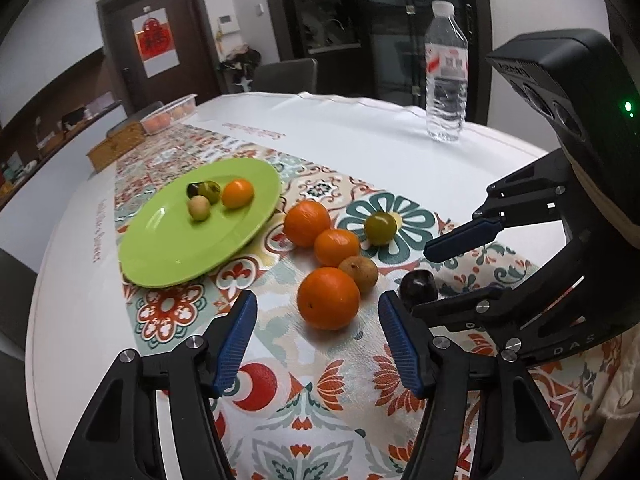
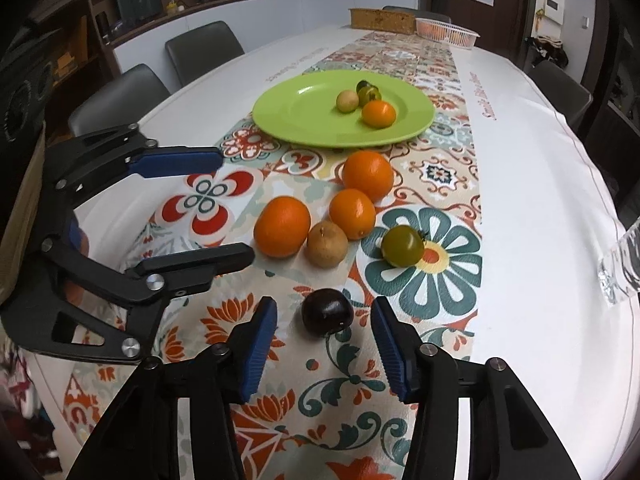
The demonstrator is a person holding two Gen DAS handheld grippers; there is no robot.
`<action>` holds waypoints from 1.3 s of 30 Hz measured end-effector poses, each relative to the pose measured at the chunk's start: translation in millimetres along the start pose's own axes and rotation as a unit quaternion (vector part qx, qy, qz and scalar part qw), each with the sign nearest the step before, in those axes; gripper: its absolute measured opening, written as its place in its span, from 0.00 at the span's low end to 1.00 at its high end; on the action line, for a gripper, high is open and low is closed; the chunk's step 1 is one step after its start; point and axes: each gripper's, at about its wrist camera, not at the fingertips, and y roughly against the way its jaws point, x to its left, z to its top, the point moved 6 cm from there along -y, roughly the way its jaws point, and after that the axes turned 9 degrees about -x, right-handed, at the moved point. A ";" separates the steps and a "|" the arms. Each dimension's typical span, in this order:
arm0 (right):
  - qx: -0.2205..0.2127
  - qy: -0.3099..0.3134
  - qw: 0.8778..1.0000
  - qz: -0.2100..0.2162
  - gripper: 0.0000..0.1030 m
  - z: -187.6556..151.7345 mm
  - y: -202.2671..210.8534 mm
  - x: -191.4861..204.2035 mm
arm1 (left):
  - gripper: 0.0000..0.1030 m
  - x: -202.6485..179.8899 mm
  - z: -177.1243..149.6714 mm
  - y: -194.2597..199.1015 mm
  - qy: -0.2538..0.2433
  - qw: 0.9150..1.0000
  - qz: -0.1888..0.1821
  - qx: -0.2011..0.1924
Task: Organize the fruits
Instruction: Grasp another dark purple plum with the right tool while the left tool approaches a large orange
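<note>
Lying toward the left of the patterned table runner (image 1: pixel 304 356), the green plate (image 1: pixel 168 248) carries four small fruits: a dark one and a green tomato at the back, a pale longan (image 1: pixel 199 207) in front, and a small orange (image 1: pixel 237 193) to their right. Just right of the plate, off its rim, three oranges sit in a loose line on the runner; the nearest orange (image 1: pixel 328 298) lies ahead of the left gripper (image 1: pixel 318 344), whose blue-padded fingers stand wide apart around nothing. A brown longan (image 1: pixel 359 275) touches that orange on its right side, and a green tomato (image 1: pixel 380 228) rests farther back on the teal flower print. Further right, a dark plum (image 2: pixel 327 311) lies on the runner just ahead of the right gripper (image 2: pixel 324 350), its fingers likewise spread and empty, the plum roughly centred between their tips. A water bottle (image 1: pixel 446 76) stands upright on the white tablecloth (image 1: pixel 360 132) at the far right, well apart from the fruit.
</note>
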 end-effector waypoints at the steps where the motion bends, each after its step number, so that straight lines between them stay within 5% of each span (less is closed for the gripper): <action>1: 0.002 -0.001 1.000 0.000 0.46 -0.9 -1.6 -1.0 | 0.58 -0.7 -0.5 -2.7 -0.002 1.000 -0.002 0.002; 15: 0.011 -0.015 1.000 0.017 0.32 -4.8 -14.0 -6.2 | 0.37 -2.4 -5.1 -24.6 0.018 0.999 -0.023 0.029; 28: -0.004 -0.020 0.999 0.028 0.29 -0.4 -4.9 -6.9 | 0.35 -3.4 -2.9 -12.5 0.057 0.998 0.003 0.031; 33: -0.017 -0.022 0.999 0.030 0.29 4.6 3.9 -8.2 | 0.18 -4.1 1.7 -3.7 0.069 0.997 0.015 0.026; 37: -0.026 -0.022 0.999 0.030 0.29 7.3 10.3 -8.5 | 0.20 -4.9 0.2 -3.0 0.083 0.996 0.015 0.028; 39: -0.029 -0.022 0.999 0.030 0.29 6.8 12.9 -8.4 | 0.33 -6.2 -1.7 -3.6 0.089 0.995 0.011 0.032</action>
